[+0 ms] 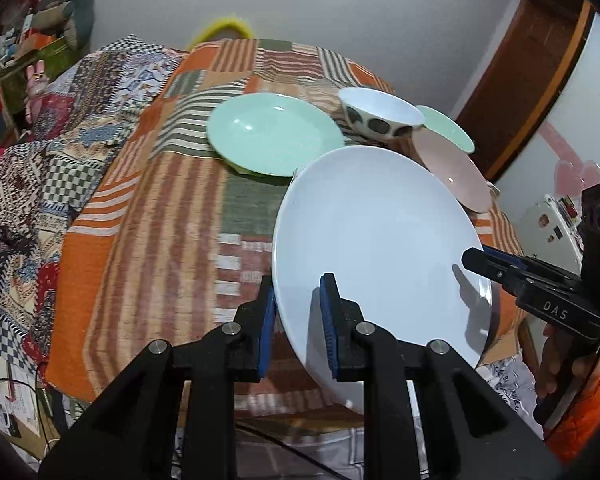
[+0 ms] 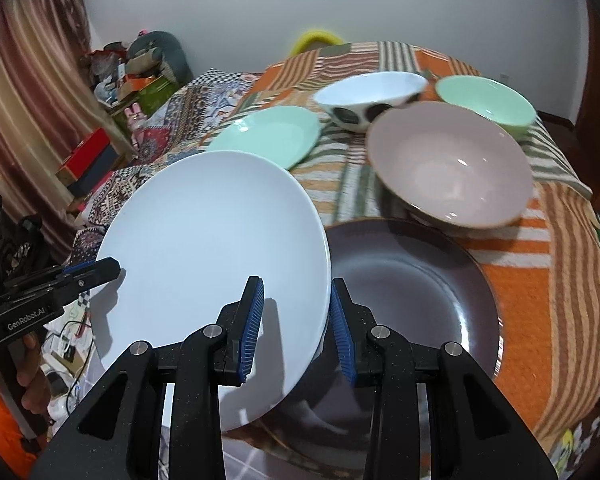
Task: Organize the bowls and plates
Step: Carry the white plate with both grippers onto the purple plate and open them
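A white plate (image 1: 380,248) (image 2: 212,264) is held tilted above the table between both grippers. My left gripper (image 1: 298,320) straddles its left rim, one pad on each face. My right gripper (image 2: 296,320) straddles its right rim the same way; it shows in the left wrist view (image 1: 500,268). A dark purple plate (image 2: 420,300) lies on the table under the white plate's right side. A pink bowl (image 2: 452,164), a mint plate (image 2: 268,134), a spotted white bowl (image 2: 368,96) and a mint bowl (image 2: 484,100) stand farther back.
The table wears an orange striped patchwork cloth (image 1: 160,208). A patterned blanket (image 1: 40,168) lies to its left. Cluttered shelves (image 2: 132,80) and a curtain (image 2: 28,100) stand at the far left. A white appliance (image 1: 580,128) stands on the right.
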`<state>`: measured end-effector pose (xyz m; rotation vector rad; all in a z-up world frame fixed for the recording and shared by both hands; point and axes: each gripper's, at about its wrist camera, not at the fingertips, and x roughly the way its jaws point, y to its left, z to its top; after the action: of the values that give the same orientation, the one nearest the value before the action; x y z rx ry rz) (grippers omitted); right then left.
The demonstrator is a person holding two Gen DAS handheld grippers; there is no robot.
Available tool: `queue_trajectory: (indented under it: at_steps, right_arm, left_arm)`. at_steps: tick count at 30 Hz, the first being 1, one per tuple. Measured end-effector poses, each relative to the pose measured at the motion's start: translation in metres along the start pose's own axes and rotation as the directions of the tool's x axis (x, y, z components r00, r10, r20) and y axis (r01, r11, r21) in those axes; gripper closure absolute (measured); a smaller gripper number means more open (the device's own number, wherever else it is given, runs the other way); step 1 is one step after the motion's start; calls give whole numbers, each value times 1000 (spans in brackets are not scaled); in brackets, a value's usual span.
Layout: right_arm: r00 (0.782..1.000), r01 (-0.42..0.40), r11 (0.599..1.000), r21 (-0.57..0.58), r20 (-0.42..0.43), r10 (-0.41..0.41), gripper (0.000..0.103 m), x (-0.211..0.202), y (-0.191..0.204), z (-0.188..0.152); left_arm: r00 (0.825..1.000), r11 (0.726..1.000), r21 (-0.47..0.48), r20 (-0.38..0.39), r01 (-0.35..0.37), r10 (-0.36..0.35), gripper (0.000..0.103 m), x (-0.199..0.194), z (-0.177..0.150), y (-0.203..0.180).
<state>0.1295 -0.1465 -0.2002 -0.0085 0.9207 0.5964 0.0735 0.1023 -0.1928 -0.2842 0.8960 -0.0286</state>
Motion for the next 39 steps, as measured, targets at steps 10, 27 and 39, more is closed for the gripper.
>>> queue_trajectory:
  at_steps: [10,27,39]
  right_arm:
    - [999,30,997,68,-15,-29,72,-7,-33,-17]
    - [997,72,983,170,-29,-68,72,-18,-81,-37]
    - [996,86,974,211,-26,-82,72,-28,-99,-42]
  left_arm:
    - [996,999,37,-76,39,-36,82,29,1,-27]
    - [984,991,110,-170,73,-54,82,71,1,-72]
    - [977,988,132,-206,76,-47,82,94,2,-86]
